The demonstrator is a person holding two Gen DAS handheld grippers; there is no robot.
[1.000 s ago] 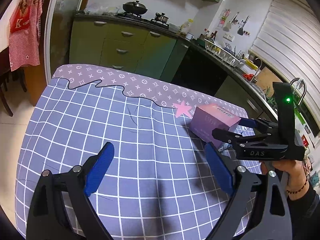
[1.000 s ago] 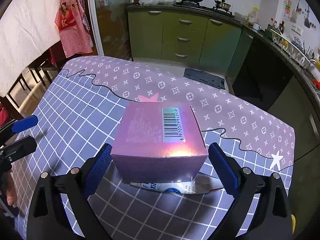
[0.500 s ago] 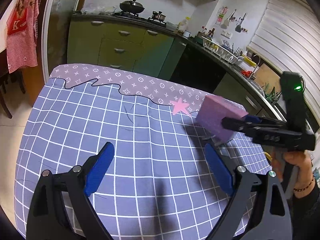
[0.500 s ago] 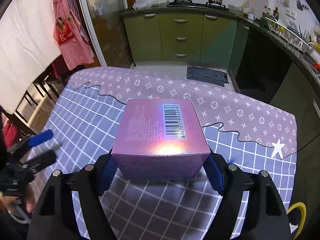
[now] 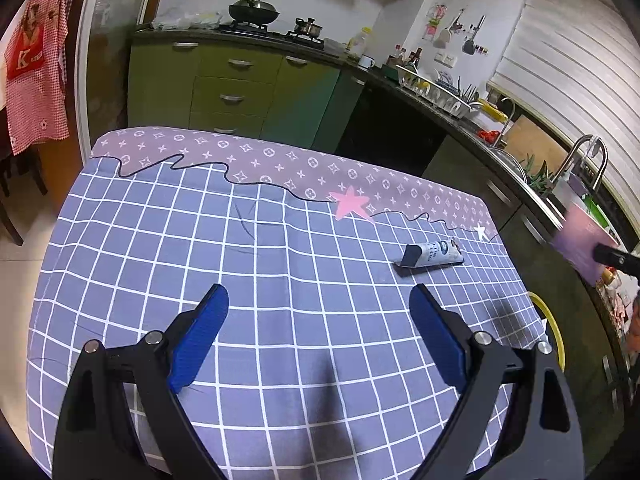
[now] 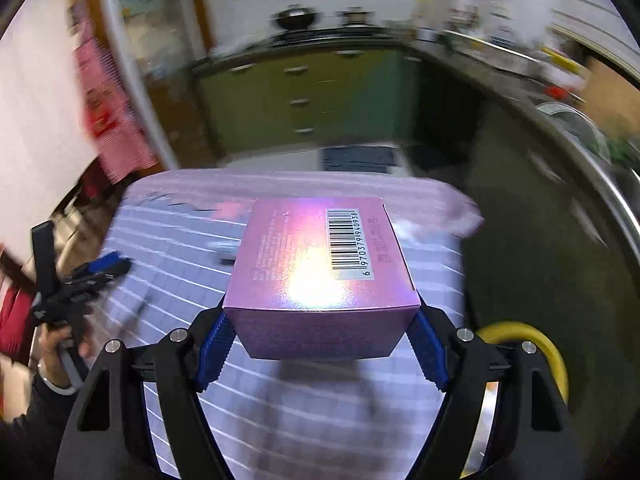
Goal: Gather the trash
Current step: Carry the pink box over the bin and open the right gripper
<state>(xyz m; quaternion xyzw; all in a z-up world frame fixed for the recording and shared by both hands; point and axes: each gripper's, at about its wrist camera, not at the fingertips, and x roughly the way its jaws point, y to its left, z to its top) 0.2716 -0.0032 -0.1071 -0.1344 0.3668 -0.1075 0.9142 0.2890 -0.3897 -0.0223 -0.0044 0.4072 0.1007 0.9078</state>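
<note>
My right gripper is shut on a pink-purple box with a barcode and holds it in the air past the table's right edge. The box also shows at the right edge of the left wrist view. A squeezed white-and-blue tube lies on the checked tablecloth near the table's right side. My left gripper is open and empty above the table's near side. The left gripper also shows in the right wrist view.
A yellow-rimmed bin stands on the floor beside the table's right edge, below the box; its rim shows in the left wrist view. Green kitchen cabinets and a counter with a sink lie beyond the table.
My right gripper closed on the box, lifted it off the table and swung it right, out over the bin. The tube that lay under the box is now uncovered. My left gripper stayed open.
</note>
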